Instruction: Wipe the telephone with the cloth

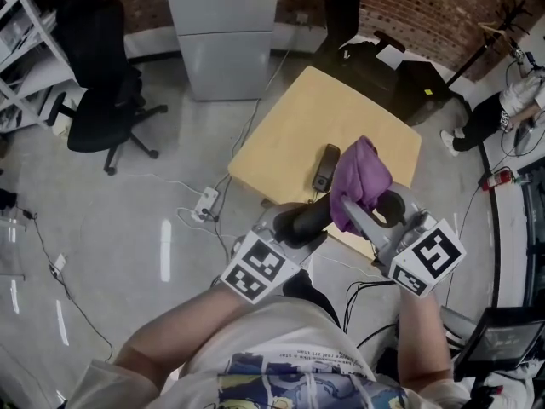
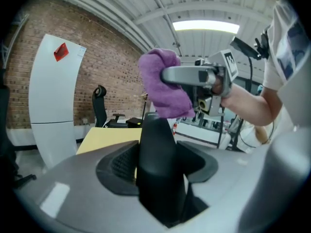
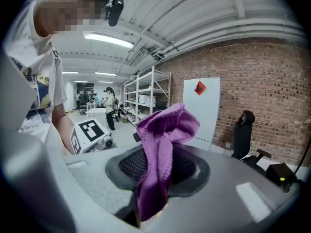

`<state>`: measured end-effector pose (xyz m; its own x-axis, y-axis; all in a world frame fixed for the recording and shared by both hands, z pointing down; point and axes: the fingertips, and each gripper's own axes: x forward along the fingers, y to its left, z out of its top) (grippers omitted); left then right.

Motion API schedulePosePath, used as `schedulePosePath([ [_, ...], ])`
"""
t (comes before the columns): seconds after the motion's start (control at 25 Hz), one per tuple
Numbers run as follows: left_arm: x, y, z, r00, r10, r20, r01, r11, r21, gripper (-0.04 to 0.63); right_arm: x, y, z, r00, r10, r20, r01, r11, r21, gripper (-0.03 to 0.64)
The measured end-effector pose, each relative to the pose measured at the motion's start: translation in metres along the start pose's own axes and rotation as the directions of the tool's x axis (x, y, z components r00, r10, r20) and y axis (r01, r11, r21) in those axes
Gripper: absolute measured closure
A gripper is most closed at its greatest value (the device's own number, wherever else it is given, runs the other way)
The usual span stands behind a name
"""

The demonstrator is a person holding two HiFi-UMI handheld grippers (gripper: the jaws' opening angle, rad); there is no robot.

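The telephone handset stands clamped between the left gripper's jaws, held above the near edge of the wooden table. The right gripper pinches a bunched purple cloth just over the handset's far end. A dark oblong unit lies on the table. Around it are a grey concrete floor, a black office chair, a white cabinet and a brick wall.

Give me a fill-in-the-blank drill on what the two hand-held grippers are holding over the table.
1. The right hand-held gripper is shut on a cloth whose colour is ____.
2. The left hand-held gripper is shut on a telephone handset whose colour is ____.
3. Another dark telephone part lies on the light wooden ____.
Missing words: purple; black; table.
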<state>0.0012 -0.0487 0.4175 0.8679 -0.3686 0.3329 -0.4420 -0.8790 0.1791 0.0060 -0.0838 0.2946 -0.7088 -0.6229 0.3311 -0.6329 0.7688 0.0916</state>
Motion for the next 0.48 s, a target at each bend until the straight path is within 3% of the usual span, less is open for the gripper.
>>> schedulePosePath([
  [0.28,0.000,-0.003,-0.001,1.000,-0.007,0.000,0.007,1.000,-0.018,0.342,0.019,0.059,-0.013,0.988,0.154,-0.016,-0.154,0.988,-0.007,0.511],
  [0.48,-0.005,-0.003,0.001,1.000,-0.009,-0.002,0.008,1.000,-0.025,0.342,0.016,0.036,-0.021,0.994,0.104,-0.034,-0.103,0.995,0.011,0.511],
])
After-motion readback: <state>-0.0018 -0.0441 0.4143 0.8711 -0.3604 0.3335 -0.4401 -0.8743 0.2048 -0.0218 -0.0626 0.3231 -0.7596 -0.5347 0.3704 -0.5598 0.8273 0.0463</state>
